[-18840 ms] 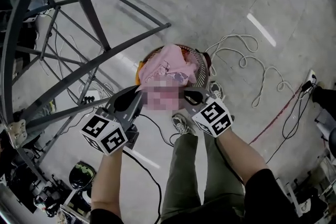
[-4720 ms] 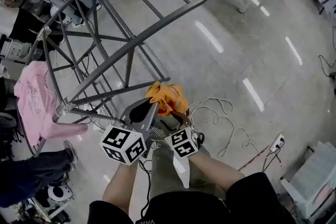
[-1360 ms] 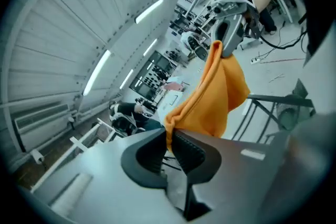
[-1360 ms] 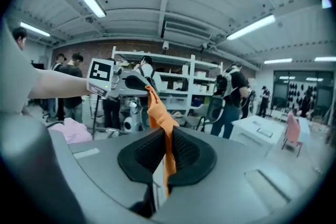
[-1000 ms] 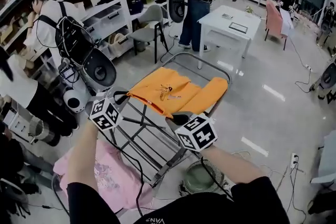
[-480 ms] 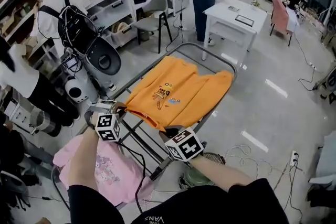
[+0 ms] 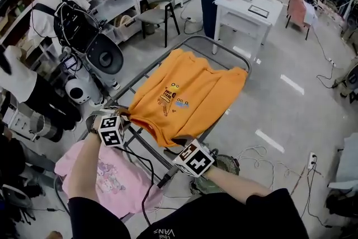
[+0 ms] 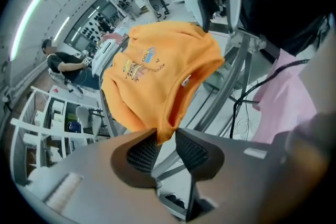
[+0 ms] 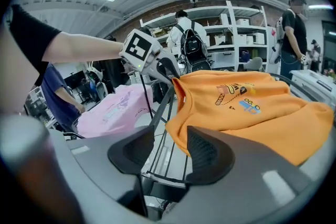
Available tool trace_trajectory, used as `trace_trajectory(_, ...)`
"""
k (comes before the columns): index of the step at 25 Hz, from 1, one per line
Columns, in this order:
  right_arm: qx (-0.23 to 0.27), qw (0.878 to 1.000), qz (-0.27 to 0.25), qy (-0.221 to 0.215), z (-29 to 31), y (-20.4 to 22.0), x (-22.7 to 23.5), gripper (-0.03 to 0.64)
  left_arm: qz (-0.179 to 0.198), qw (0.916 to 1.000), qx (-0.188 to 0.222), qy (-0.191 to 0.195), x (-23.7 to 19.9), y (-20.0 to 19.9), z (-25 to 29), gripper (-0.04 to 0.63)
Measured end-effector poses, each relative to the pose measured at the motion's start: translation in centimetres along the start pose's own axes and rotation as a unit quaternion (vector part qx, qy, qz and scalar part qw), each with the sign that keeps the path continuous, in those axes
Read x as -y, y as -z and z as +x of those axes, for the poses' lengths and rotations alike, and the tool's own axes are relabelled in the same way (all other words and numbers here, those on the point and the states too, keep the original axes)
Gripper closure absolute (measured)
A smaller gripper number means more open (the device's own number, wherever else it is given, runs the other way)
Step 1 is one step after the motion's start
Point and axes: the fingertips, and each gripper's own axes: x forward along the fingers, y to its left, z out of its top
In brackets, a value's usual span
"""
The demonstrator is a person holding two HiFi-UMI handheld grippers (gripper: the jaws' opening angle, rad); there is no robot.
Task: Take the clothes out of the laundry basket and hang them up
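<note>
**Both grips loosen as the orange shirt settles on the rack**

Lower than a moment ago, both hand-held grippers now sit at the near hem of the orange shirt [image 7: 184,95], which has spread out flatter. It lies print-up across the top rails of the rack [image 7: 221,45], its far edge reaching the curved end rail.

The left hand-held gripper [image 8: 165,136] has just been opening. Its jaws stand a little apart, with a fold of the hem hanging loosely between the tips and the pads no longer pressing on it. The right hand-held gripper [image 9: 170,134] has also just been opening. Its jaws are well apart, the hem lies just beyond the right-hand jaw, and nothing is clamped.

A pink shirt [image 7: 117,176] already hangs on the lower near side of the rack. The basket [image 7: 226,164] stands on the floor beneath the right forearm, and what it holds cannot be seen.

The step in hand appears to be the release that ends the hanging of this second garment. The next move probably calls for drawing both grippers back and clear of the hem, the left one first freeing its fold. This should be done without dragging the shirt off the rail. After that, a reach down to the basket would follow.
</note>
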Motion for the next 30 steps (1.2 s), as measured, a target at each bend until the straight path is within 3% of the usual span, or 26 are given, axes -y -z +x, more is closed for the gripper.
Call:
trace_trajectory(4,0.013,1.0,0.01,0.019,-1.3,0.7,1.8,0.42,-0.074,0.9969,-0.004,0.026,-1.2,1.5,-0.4,0.44)
trace_trajectory(6,0.02,0.999,0.029,0.041,-2.1,1.1,3.6,0.42,-0.102,0.994,-0.005,0.037,-1.8,2.3,-0.8,0.434)
trace_trajectory(11,0.037,0.989,0.067,0.129,-4.8,1.9,10.0,0.42,-0.164,0.986,0.023,-0.017,-6.4,2.1,-0.6,0.433)
trace_trajectory(14,0.039,0.981,0.095,0.165,-6.0,2.7,13.1,0.419,-0.2,0.9782,0.045,-0.031,-9.2,0.7,0.7,0.433)
trace_trajectory(21,0.043,0.957,0.17,0.231,-7.0,5.2,17.9,0.411,-0.299,0.9507,0.08,-0.022,-13.2,-1.6,6.2,0.434)
trace_trajectory(26,0.034,0.955,0.165,0.245,-6.9,5.6,18.8,0.418,-0.365,0.9281,0.069,0.017,-12.6,-1.2,9.2,0.44)
trace_trajectory(28,0.026,0.953,0.15,0.264,-7.4,5.9,19.6,0.478,-0.39,0.9176,0.075,0.015,-12.9,-1.1,9.4,0.568)
trace_trajectory(29,0.025,0.951,0.149,0.271,-7.8,6.1,20.0,0.562,-0.4,0.9133,0.075,0.011,-13.2,-0.8,9.4,0.577)
trace_trajectory(30,0.028,0.949,0.153,0.273,-8.2,6.3,20.2,0.594,-0.41,0.9094,0.073,0.003,-13.5,-0.4,9.3,0.577)
